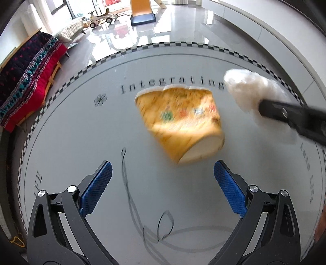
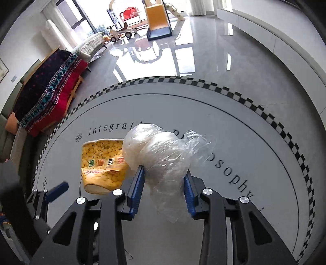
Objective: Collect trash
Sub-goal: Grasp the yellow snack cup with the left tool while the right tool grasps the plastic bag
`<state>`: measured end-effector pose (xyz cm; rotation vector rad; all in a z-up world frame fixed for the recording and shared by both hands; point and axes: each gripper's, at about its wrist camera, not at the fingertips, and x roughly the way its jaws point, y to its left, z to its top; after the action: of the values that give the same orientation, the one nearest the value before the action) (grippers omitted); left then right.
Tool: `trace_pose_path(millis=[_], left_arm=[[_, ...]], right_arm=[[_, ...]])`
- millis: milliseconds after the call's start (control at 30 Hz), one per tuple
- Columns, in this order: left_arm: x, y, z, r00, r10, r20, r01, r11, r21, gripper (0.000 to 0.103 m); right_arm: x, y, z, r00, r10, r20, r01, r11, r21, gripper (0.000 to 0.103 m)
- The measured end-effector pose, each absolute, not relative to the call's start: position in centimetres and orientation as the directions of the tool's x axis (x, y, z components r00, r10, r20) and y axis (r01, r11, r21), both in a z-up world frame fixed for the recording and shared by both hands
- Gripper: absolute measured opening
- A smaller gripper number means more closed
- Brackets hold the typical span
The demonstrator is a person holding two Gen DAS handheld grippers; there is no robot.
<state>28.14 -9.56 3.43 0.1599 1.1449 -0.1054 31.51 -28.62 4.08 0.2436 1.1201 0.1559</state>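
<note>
A yellow paper cup (image 1: pixel 179 122) lies on its side on the round grey table (image 1: pixel 71 142), blurred, its white base towards me. My left gripper (image 1: pixel 163 169) stands open just short of the cup, with nothing between its blue pads. In the right wrist view the same cup (image 2: pixel 101 163) lies left of my right gripper (image 2: pixel 164 175), which is shut on a crumpled clear plastic bag (image 2: pixel 163 150). That bag (image 1: pixel 244 89) also shows at the right of the left wrist view, bulging out past a black finger (image 1: pixel 285 114) of the right gripper.
The table's checkered rim (image 2: pixel 264 114) curves round the far side, with glossy grey floor beyond. A bench with a red and dark patterned blanket (image 2: pixel 51 91) stands off the table's left. A yellow slide (image 2: pixel 158 18) and wooden toy vehicles (image 2: pixel 122 32) are far back.
</note>
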Motion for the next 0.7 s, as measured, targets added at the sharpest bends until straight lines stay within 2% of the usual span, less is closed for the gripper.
trace_pose_path(millis=[333,367,400,433,700], left_arm=[[32.3,-11.0,2.5,0.360,-0.037,-0.932,0.062,0.998,-0.016,0.097],[32.4,-10.9,2.4,0.361,-0.047,-0.931,0.059,0.998,-0.028,0.095],[32.5,-10.9,2.4,0.358,-0.060,-0.932,0.060,0.997,-0.041,0.085],[32.5,-10.8,2.2,0.348,-0.078,-0.934,0.065,0.996,-0.058,0.080],[29.5,-9.3,2.6,0.363,-0.079,-0.928,0.077,0.996,-0.054,0.079]], right_arm=[[31.2,-31.0,4.3,0.454,0.237,-0.859,0.019,0.961,0.275,0.039],[31.0,-31.0,4.4,0.456,0.232,-0.859,0.019,0.963,0.270,0.039],[30.8,-31.1,4.4,0.457,0.228,-0.860,0.019,0.964,0.265,0.039],[30.7,-31.1,4.5,0.457,0.226,-0.860,0.018,0.965,0.263,0.039],[29.2,-30.9,5.1,0.456,0.224,-0.861,0.015,0.966,0.259,0.039]])
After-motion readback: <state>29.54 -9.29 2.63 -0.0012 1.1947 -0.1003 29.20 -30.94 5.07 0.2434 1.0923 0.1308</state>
